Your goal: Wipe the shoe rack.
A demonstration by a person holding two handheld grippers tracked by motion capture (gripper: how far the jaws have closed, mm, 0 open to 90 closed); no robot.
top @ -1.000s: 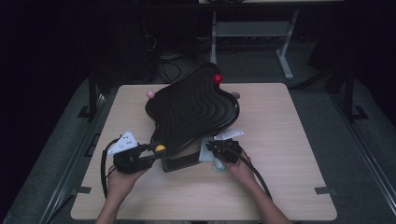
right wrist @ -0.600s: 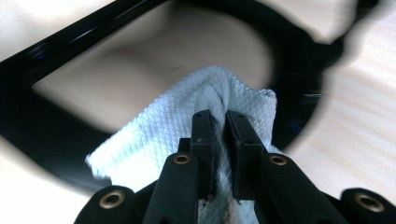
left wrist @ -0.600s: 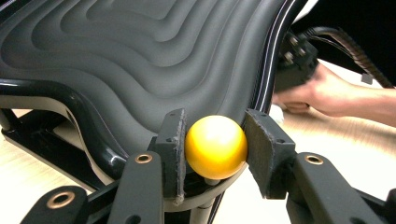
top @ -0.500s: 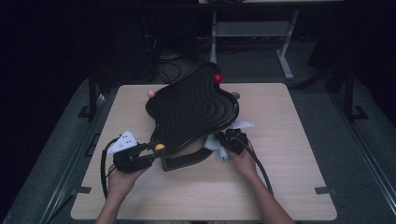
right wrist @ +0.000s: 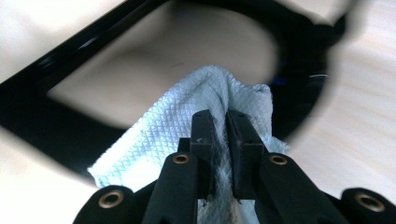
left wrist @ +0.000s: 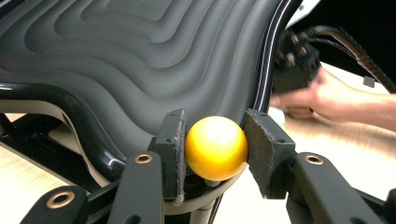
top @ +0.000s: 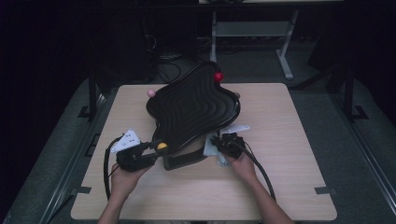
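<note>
The left gripper point(left wrist: 212, 140) clamped the yellow ball point(left wrist: 215, 148) at the near-left rim of the black ridged board point(top: 194, 109), near the table's point(top: 289, 186) front edge. The right gripper point(right wrist: 219, 121) pinched a white cloth point(right wrist: 187, 140) shut, pressed against the board's glossy frame point(right wrist: 84, 60) just ahead; the wipe would run along that near-right edge

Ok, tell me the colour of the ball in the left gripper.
Yellow ball; left gripper view shows it best.
</note>
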